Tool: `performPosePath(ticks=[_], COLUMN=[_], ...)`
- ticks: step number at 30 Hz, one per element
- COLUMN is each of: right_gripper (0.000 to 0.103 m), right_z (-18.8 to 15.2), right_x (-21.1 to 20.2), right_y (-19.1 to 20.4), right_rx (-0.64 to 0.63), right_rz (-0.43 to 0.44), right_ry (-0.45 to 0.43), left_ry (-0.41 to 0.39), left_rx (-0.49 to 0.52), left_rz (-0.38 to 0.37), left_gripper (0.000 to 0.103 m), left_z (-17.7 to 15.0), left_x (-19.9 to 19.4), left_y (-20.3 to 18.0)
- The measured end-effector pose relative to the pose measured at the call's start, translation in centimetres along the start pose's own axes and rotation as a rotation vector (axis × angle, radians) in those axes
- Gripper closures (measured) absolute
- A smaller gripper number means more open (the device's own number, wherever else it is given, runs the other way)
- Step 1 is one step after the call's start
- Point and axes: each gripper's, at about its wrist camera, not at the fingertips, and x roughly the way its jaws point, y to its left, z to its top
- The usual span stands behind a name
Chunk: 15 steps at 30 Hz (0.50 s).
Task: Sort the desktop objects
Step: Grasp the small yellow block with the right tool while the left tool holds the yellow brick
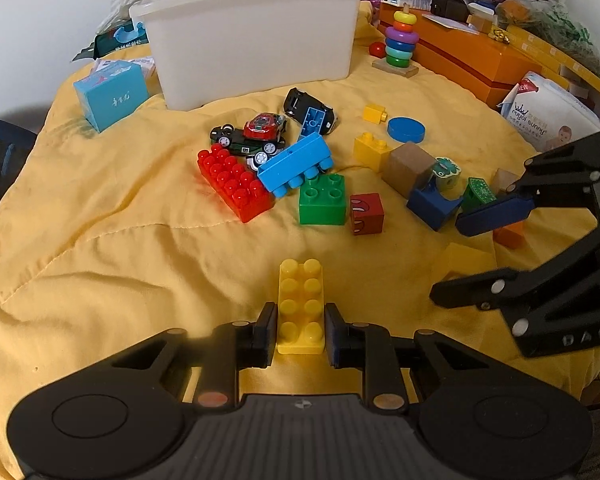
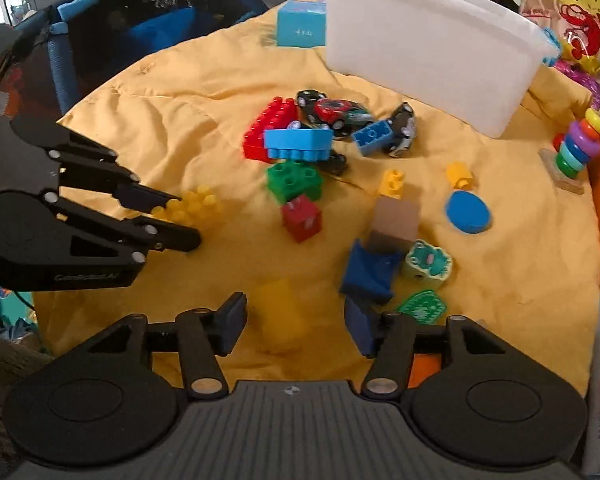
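Yellow cloth (image 1: 100, 240) covers the tabletop. Left tongs (image 1: 300, 330) clench a yellow brick (image 1: 301, 306), its near end hidden. Right tongs (image 2: 296, 322) stand released over a blurred yellow block (image 2: 278, 314).

1. We count seven studded plastic bricks: three yellow (image 1: 301, 307), two blue (image 1: 296, 165), one red (image 1: 234, 182), one green (image 1: 323, 199).
2. Toy cars (image 1: 256, 133): three, perhaps four; the pile hides some.
3. One white bin (image 1: 252, 36).
4. One ring stacker (image 1: 399, 40).
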Motion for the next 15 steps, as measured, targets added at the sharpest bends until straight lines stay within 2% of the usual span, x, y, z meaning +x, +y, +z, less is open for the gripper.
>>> performPosePath(ticks=[4, 7, 9, 12, 15], right_gripper=[0.048, 0.051, 0.074, 0.077, 0.077], right_z=[-0.2, -0.1, -0.1, -0.4, -0.3], right_x=[0.2, -0.4, -0.6, -0.4, -1.0], right_y=[0.2, -1.0, -1.9, -2.6, -3.0], right_rx=[-0.018, 0.031, 0.071, 0.130, 0.230], right_rz=[-0.071, -0.065, -0.017, 0.064, 0.229], right_ry=[-0.016, -0.027, -0.001, 0.057, 0.018], left_ry=[0.002, 0.004, 0.005, 0.006, 0.006], left_rx=[0.009, 0.012, 0.015, 0.022, 0.022], left_rz=[0.001, 0.000, -0.002, -0.005, -0.004], left_gripper=[0.075, 0.075, 0.075, 0.075, 0.075], left_z=[0.1, 0.1, 0.2, 0.3, 0.4], left_x=[0.1, 0.2, 0.2, 0.3, 0.3], left_y=[0.0, 0.0, 0.0, 0.1, 0.1])
